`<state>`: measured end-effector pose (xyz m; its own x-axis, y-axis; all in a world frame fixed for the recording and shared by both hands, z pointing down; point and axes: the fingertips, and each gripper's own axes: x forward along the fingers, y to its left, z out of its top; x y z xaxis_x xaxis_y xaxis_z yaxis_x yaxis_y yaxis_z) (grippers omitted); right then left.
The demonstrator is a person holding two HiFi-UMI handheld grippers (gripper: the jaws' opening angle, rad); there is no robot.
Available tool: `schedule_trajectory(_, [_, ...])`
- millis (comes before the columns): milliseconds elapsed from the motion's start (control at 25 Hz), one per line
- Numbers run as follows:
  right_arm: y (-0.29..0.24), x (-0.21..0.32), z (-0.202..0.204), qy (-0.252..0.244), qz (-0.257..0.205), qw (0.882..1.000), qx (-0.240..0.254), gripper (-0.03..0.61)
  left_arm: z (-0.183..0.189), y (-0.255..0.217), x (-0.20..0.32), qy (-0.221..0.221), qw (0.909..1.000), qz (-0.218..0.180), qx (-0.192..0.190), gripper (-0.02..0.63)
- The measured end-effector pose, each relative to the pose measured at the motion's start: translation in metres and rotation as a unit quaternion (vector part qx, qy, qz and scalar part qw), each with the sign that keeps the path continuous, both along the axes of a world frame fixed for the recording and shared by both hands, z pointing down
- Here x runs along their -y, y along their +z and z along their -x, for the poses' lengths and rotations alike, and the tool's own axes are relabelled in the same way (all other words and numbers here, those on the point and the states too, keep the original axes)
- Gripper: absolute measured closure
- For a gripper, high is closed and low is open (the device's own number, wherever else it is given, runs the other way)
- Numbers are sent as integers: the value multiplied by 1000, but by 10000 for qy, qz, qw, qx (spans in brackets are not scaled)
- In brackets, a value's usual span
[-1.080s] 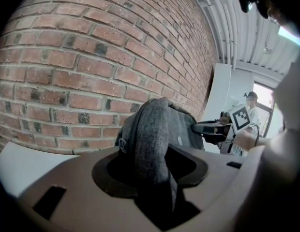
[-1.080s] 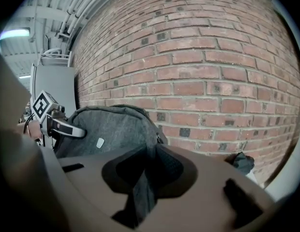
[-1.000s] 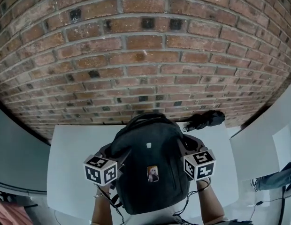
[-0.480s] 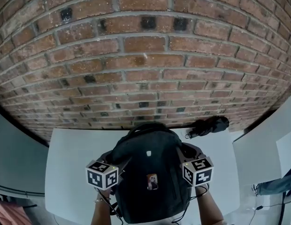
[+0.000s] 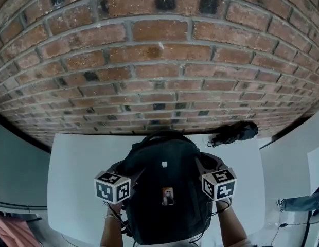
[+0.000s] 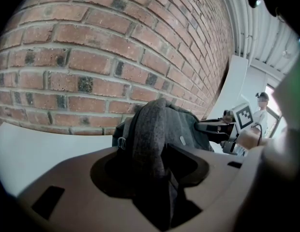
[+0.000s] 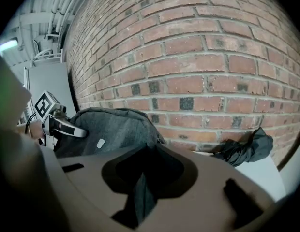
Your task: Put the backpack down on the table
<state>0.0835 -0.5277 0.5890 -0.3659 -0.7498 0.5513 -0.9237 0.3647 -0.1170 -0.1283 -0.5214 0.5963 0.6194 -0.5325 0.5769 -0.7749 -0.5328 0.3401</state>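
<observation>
Dark grey fabric: that's the backpack (image 5: 164, 189), hanging upright between the two grippers with its front pocket facing up at the head camera.
Where it's sitting: over the near half of the white table (image 5: 77, 158). It's either hovering or just touching down. The bag is hiding its own bottom, so I'm not calling it.
Left gripper (image 6: 151, 170): the jaws are opening and standing fairly wide, and a thick padded strap is filling the gap between them.
Right gripper (image 7: 142, 180): it's pinching down narrow on a thin flap of the same fabric, and looks to be gripping it properly.
Handling: I'm guessing it's soft and floppy, sagging wherever nothing's holding it. It's probably not fragile or slippery. Weight is depending on what's inside, and nothing's showing that.
Where to grab: the straps on either side are working fine, like now. The top loop (image 5: 162, 137) is looking good for a one-gripper carry too.
Further out: what I'm reading as a black folded umbrella (image 5: 235, 131) is lying on the table by the brick wall (image 5: 159, 60), apart from the bag.
</observation>
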Motion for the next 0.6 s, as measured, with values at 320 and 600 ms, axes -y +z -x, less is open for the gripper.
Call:
schedule_trajectory(320, [31, 8, 1, -47, 258, 9997, 3, 512, 1, 28, 7, -55, 9994, 324, 72, 385])
schedule_trajectory(600, [56, 16, 3, -114, 460, 9989, -34, 512, 4, 54, 13, -129, 9978, 637, 116, 377])
